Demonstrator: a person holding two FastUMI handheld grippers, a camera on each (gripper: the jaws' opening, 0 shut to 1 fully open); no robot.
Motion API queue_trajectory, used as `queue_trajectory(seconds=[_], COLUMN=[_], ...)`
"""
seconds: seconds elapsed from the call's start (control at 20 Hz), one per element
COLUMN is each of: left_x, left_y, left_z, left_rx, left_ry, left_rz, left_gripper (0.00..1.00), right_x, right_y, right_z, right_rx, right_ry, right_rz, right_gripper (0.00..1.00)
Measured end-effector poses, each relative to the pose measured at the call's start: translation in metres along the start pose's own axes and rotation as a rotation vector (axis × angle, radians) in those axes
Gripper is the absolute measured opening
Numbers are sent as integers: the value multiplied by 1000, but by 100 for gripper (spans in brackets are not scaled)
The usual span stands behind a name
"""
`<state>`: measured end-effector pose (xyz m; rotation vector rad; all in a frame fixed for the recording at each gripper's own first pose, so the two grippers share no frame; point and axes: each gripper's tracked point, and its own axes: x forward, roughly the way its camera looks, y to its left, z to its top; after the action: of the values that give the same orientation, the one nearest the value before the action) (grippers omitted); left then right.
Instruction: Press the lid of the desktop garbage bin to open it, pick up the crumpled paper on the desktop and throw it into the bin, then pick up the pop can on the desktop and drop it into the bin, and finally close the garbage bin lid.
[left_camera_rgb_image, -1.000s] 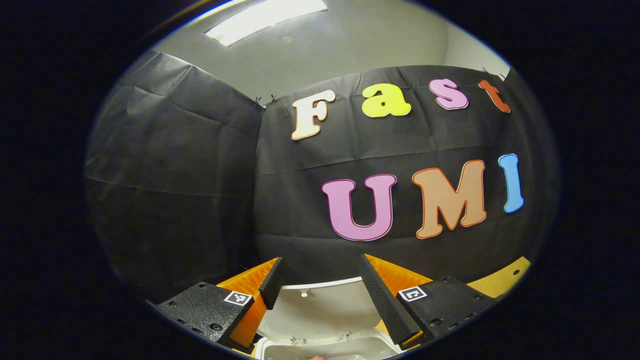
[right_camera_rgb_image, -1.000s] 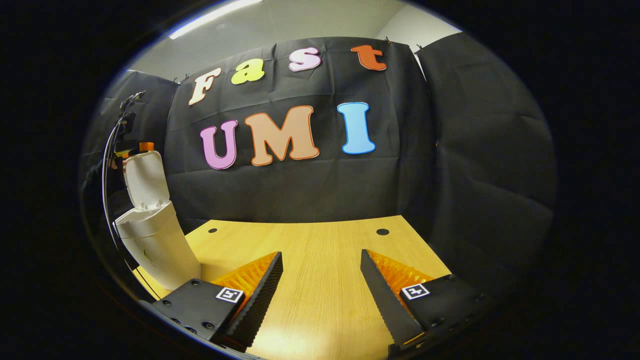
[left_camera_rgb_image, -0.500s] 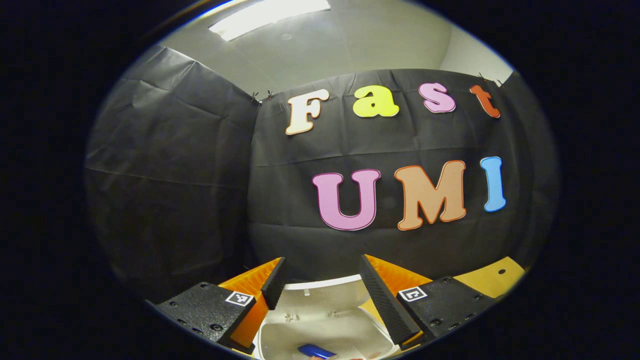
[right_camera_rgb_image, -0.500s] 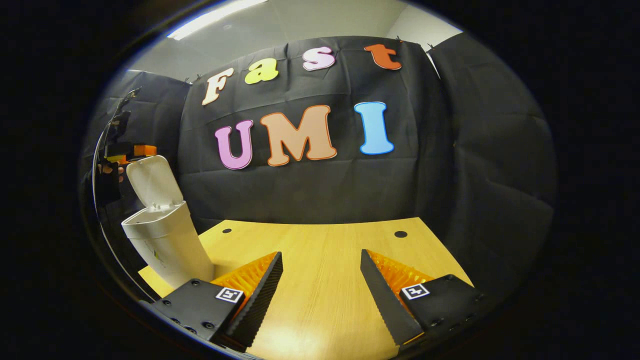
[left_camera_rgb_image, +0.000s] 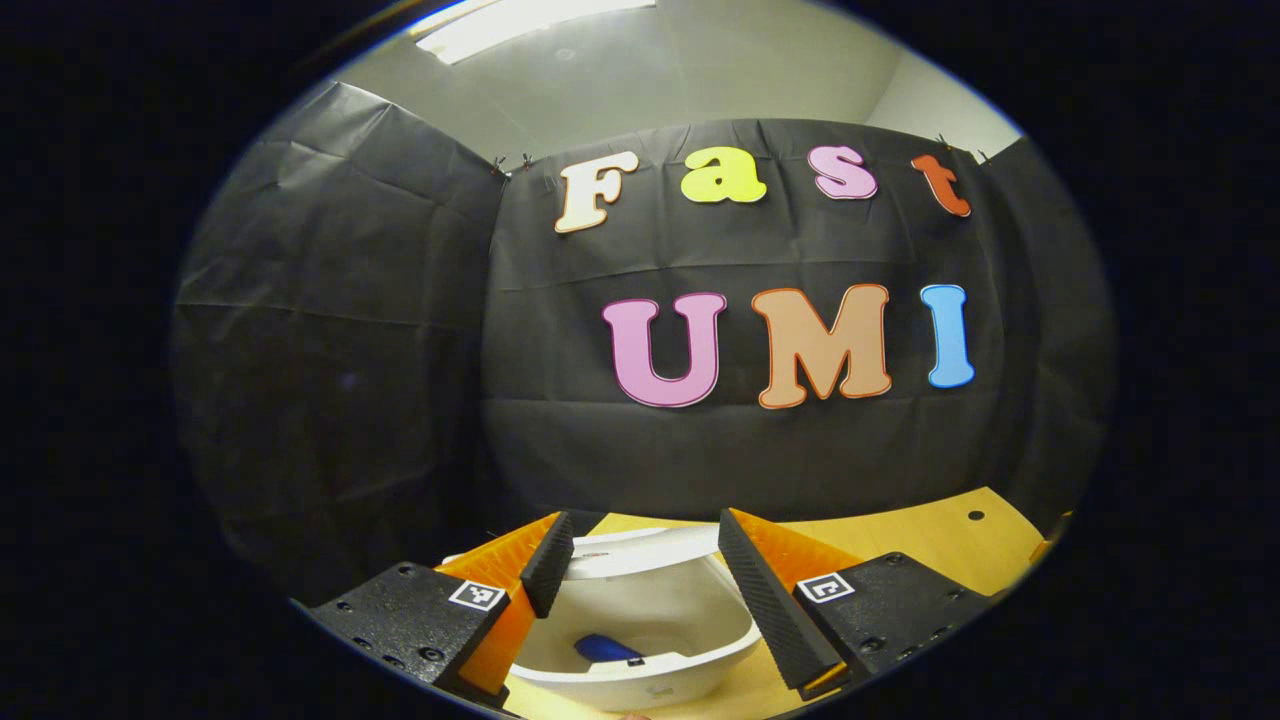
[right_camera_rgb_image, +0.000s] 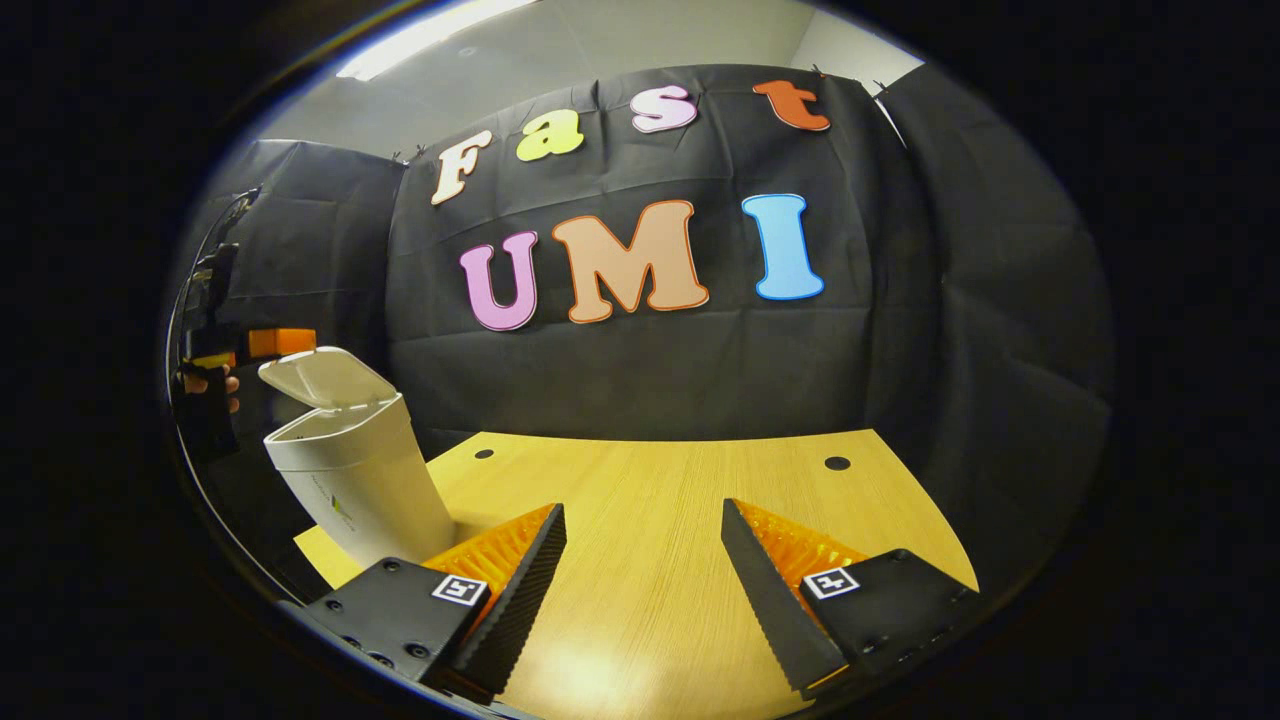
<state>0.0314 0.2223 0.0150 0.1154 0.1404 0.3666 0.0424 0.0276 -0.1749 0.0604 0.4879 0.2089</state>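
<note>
Black cloth hangs all around the booth, and a light wooden table (right_camera_rgb_image: 660, 520) with a couple of small dark holes near its back edge takes up the floor of the right gripper view. So the white garbage bin (right_camera_rgb_image: 360, 480) sits at the table's left end, upright, and its lid (right_camera_rgb_image: 325, 378) is only partway up, tilted at a shallow angle over the rim with a gap showing under the front edge.

From the left gripper view you're looking down into the bin (left_camera_rgb_image: 650, 680) from above: its white rim curves between the fingers, and the lid (left_camera_rgb_image: 640, 550) hangs over the far side of the opening. Down inside there's a blue thing, which looks like the pop can (left_camera_rgb_image: 605, 648), lying on its side. Can't make out the crumpled paper in there.

The left gripper (left_camera_rgb_image: 645, 585) hovers right over the bin mouth with its jaws spread apart and nothing between them. In the right gripper view it shows just behind the lid (right_camera_rgb_image: 270, 345), with a hand (right_camera_rgb_image: 205, 385) on it.

The right gripper (right_camera_rgb_image: 645, 580) hangs above bare tabletop, well away from the bin, jaws also apart and empty.
</note>
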Motion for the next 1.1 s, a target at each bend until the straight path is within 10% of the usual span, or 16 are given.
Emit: queue_trajectory(seconds=[1.1], left_x=[-17], left_y=[-19], left_z=[-92], left_rx=[49], left_ry=[193], left_rz=[-68], left_gripper=[92], right_x=[-2], right_y=[5], right_z=[-16], right_rx=[-22], right_ry=[48], right_rz=[22], right_gripper=[98])
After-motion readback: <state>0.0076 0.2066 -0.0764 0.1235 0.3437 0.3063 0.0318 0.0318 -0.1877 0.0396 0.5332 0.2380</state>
